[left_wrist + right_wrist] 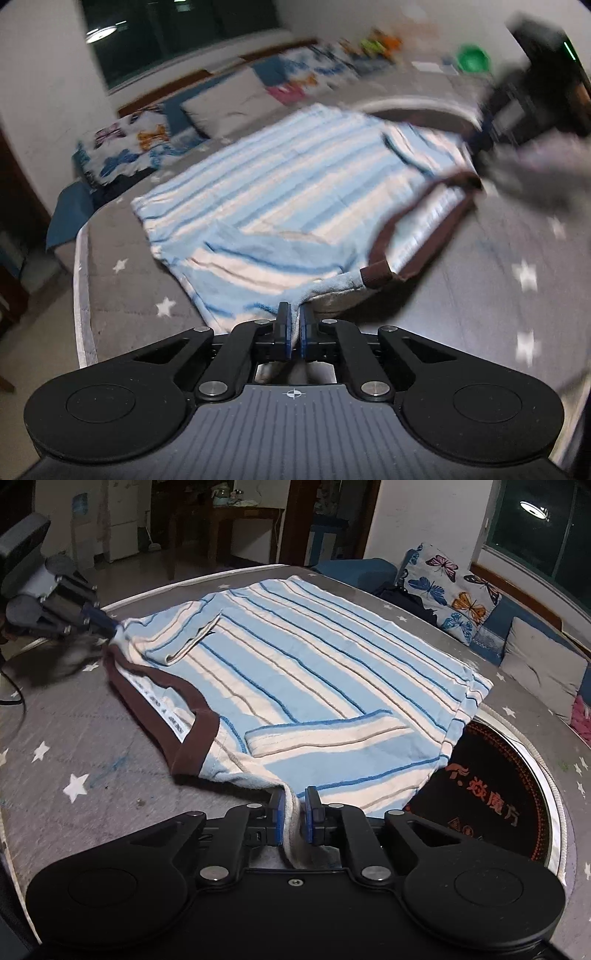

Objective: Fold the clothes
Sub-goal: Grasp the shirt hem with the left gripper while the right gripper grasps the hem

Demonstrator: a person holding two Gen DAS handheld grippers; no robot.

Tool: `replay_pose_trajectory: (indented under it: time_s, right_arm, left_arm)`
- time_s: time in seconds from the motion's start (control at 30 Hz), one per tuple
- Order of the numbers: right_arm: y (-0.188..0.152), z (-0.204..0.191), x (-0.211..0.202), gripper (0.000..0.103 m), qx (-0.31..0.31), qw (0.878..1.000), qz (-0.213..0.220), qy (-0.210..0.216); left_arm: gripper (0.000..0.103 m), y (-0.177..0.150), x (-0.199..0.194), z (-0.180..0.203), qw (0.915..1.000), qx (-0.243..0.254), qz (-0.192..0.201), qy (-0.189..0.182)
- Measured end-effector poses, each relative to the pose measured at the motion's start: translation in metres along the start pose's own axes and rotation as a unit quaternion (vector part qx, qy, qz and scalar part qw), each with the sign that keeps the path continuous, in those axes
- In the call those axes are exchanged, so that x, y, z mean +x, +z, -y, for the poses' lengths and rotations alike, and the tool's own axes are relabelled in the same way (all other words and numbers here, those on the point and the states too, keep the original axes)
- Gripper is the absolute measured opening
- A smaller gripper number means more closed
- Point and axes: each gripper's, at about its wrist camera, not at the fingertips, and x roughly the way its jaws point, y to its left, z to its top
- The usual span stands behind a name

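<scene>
1. The striped shirt [295, 672] is soft, light terry-like cloth, so I judge it will sag and drape rather than hold any shape. It should not slip much between pads, and nothing about it is fragile.
2. The best places to hold it are the two shoulder corners either side of the brown collar [184, 705], and that is where I have it. Lifting both corners evenly should keep the fold line straight.
3. My right gripper [293, 805], at the bottom centre of the right wrist view, is clamped on a bunched edge of the shirt. White cloth runs down between the blue pads.
4. My left gripper [291, 321], at the bottom centre of the left wrist view, is likewise pinched tight on the shirt's near corner.
5. It has pale blue and cream bands with thin darker blue stripes. Both short sleeves are turned in over the body.
6. It lies spread across the grey star-printed table cover [66, 738], filling the middle of both views. Its lower right corner overlaps a dark round plate with red lettering [498, 794].
7. A butterfly cushion [450, 590] sits at the upper right.
</scene>
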Motion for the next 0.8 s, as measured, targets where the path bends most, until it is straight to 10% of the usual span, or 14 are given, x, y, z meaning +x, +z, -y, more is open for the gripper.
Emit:
replay_pose_trajectory:
  time_s: [0.43, 0.53, 0.8]
  right_arm:
    - [-0.009, -0.025, -0.006, 0.038, -0.066, 0.998, 0.001, -0.002]
    - [-0.007, -0.020, -0.001, 0.017, -0.043, 0.999, 0.002, -0.002]
    - [-0.006, -0.018, 0.000, 0.011, -0.026, 1.000, 0.008, -0.007]
  left_arm:
    - [0.004, 0.019, 0.031, -0.009, 0.9978, -0.063, -0.007, 0.018]
    - [0.006, 0.016, 0.027, -0.007, 0.9987, -0.050, -0.005, 0.014]
    - [0.033, 0.005, 0.010, 0.009, 0.9997, 0.024, 0.001, 0.008]
